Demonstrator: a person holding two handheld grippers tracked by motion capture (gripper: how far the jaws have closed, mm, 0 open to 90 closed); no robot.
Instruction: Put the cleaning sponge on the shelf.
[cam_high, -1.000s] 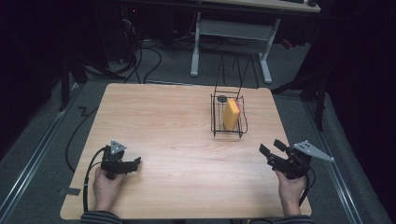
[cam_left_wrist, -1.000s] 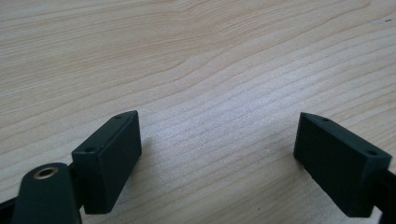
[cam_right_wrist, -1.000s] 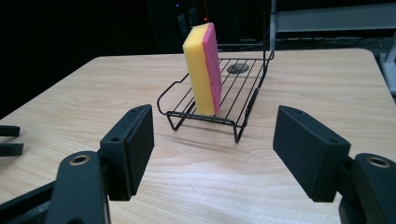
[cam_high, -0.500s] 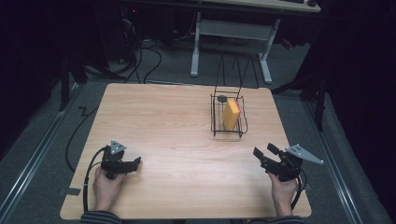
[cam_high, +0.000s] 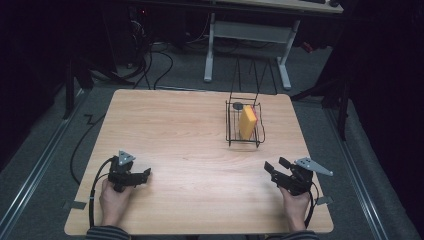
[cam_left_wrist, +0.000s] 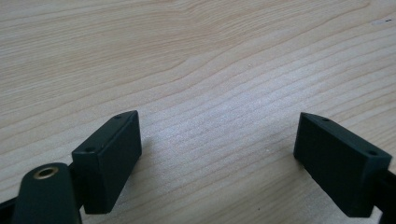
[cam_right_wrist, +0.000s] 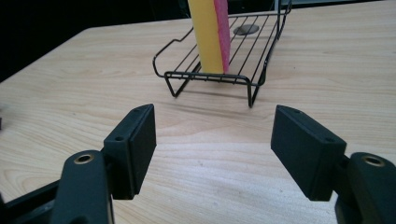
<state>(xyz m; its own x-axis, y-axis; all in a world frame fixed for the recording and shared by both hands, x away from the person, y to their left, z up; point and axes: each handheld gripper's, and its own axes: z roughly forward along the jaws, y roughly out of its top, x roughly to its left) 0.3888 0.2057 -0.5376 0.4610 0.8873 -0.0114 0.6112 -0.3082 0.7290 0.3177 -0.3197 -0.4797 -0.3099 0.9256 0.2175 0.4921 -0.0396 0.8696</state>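
Sponge (cam_high: 247, 122) stands upright in wire rack (cam_high: 243, 141), far right, wires propping it. My right gripper (cam_high: 276, 171) faces it, jaws wide, empty; left gripper (cam_high: 143, 174) likewise wide, over bare table (cam_high: 180, 130).

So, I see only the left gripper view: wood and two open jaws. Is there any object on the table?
Observer: Yes, a black wire basket stands toward the far right of the table.
Operator: Is something inside it?
Observer: A yellow sponge with a pink side stands upright in it.
Operator: And the right gripper?
Observer: The right gripper is open and holds nothing; it faces the basket from the near side.
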